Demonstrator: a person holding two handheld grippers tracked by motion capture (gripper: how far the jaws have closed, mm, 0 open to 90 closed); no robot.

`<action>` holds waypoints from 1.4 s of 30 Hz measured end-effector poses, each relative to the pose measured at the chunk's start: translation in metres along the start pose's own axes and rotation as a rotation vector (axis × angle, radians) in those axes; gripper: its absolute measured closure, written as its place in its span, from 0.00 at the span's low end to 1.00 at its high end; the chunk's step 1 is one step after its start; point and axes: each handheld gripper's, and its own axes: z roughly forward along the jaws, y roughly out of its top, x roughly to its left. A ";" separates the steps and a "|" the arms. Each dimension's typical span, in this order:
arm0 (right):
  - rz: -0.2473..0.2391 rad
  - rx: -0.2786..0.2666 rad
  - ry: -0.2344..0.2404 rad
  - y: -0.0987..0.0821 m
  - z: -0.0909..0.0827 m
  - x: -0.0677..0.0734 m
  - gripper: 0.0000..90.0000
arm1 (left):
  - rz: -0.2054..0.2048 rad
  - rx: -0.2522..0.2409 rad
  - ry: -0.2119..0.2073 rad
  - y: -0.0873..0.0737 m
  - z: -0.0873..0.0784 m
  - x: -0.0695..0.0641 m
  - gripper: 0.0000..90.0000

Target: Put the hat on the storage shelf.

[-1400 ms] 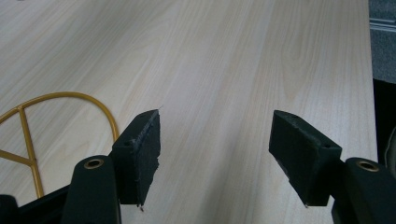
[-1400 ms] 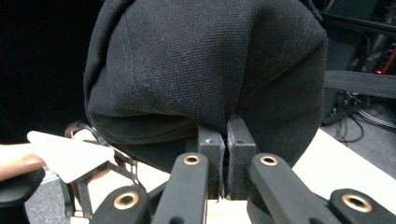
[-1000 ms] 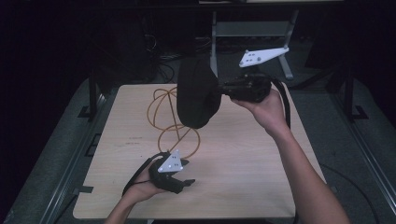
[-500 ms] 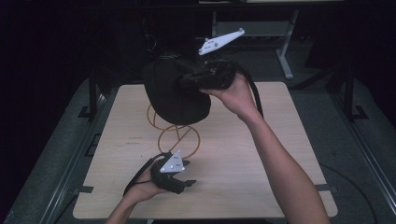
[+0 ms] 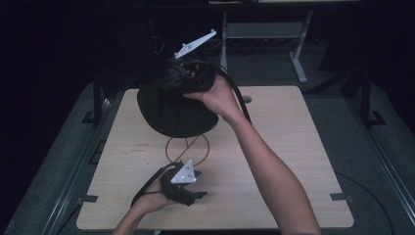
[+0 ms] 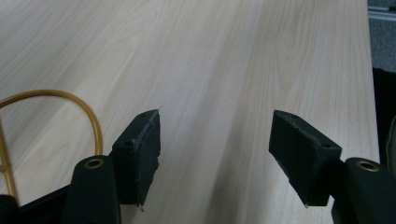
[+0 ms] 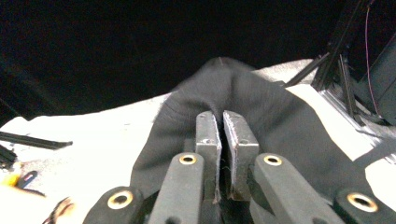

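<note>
A black cloth (image 5: 176, 115) hangs over the back left of the wooden table (image 5: 293, 147). My right gripper (image 5: 169, 88) is shut on its top edge. In the right gripper view the pads (image 7: 222, 126) pinch a fold, and the cloth (image 7: 289, 116) drapes away below. Those jaws have just eased open a hair with the cloth still between them. A gold wire loop (image 5: 188, 147) lies on the table under the cloth. My left gripper (image 5: 198, 195) rests near the front edge, open with nothing between its fingers (image 6: 215, 140). The loop (image 6: 88, 112) curves past its left jaw.
A grey desk frame (image 5: 264, 29) stands behind the table in the dark. Black floor and rails (image 5: 93, 117) flank the table's left and right sides. The right forearm (image 5: 264, 161) crosses the middle of the tabletop.
My right gripper has carried the black cloth leftward, from the back right of the table to the back left. The left gripper has stayed put.
</note>
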 end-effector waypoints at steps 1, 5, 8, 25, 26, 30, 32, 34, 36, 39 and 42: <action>0.009 0.008 0.000 0.000 0.004 0.000 0.90 | 0.004 0.000 0.001 0.000 0.001 -0.001 0.38; 0.019 0.001 -0.058 -0.001 0.016 0.001 0.68 | 0.005 -0.009 0.001 0.001 0.001 -0.003 0.38; 0.012 0.003 -0.063 -0.004 0.014 0.001 0.64 | -0.003 -0.010 0.005 0.000 0.000 -0.002 0.38; 0.094 -0.047 -0.057 -0.051 -0.024 -0.013 0.44 | -0.050 -0.029 0.030 -0.006 -0.001 -0.002 0.36; 0.096 -0.056 -0.059 -0.054 -0.028 -0.014 0.43 | -0.059 -0.034 0.030 -0.007 0.000 -0.002 0.35; 0.106 -0.076 -0.060 -0.064 -0.038 -0.015 0.41 | -0.038 -0.013 0.034 -0.008 0.000 -0.001 0.32; 0.107 -0.077 -0.064 -0.070 -0.042 -0.016 0.40 | -0.047 -0.021 0.037 -0.009 -0.001 -0.002 0.32; 0.120 -0.077 -0.067 -0.076 -0.047 -0.019 0.38 | -0.053 -0.028 0.040 -0.009 -0.001 -0.002 0.31; 0.129 -0.077 -0.074 -0.081 -0.050 -0.021 0.37 | -0.056 -0.033 0.046 -0.009 -0.001 -0.002 0.31; 0.146 -0.072 -0.088 -0.089 -0.056 -0.023 0.32 | -0.054 -0.038 0.049 -0.008 -0.001 -0.002 0.30; 0.151 -0.062 -0.100 -0.094 -0.062 -0.025 0.30 | -0.058 -0.043 0.049 -0.008 0.000 -0.003 0.29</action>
